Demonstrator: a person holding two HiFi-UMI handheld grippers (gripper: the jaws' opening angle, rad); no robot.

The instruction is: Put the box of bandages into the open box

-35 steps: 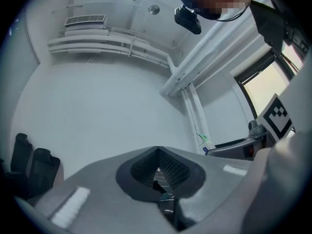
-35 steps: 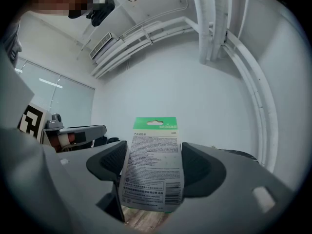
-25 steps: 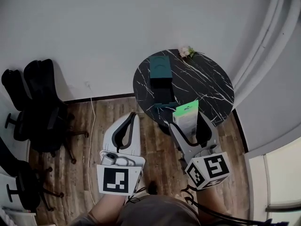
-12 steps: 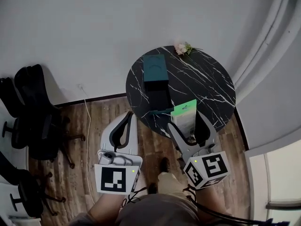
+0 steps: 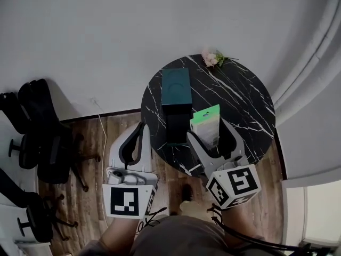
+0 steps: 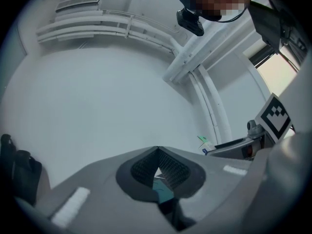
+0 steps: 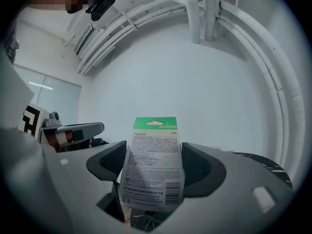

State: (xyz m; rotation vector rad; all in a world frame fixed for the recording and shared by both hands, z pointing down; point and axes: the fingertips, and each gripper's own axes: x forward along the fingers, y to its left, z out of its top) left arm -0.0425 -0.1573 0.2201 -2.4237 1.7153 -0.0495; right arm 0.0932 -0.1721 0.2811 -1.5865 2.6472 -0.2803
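Observation:
A green-and-white box of bandages [image 5: 206,126] stands upright between the jaws of my right gripper [image 5: 208,130], which is shut on it. It hangs over the front of the round black marble table [image 5: 240,97], just right of the open box [image 5: 177,122]. That box is dark inside, and its teal lid [image 5: 176,84] lies back behind it. In the right gripper view the bandage box [image 7: 153,167] shows its printed back, clamped by both pads [image 7: 111,164]. My left gripper [image 5: 141,128] is shut on nothing at the table's left edge; its jaws touch in the left gripper view [image 6: 157,150].
A small bunch of pink flowers [image 5: 212,58] lies at the table's far rim. Black office chairs [image 5: 37,127] stand on the wooden floor at the left, with a white cable [image 5: 101,137] along the floor. A white wall runs behind the table.
Both grippers have moved forward toward the table. The right one has carried the bandage box from off the table's front edge to over the tabletop beside the open box.

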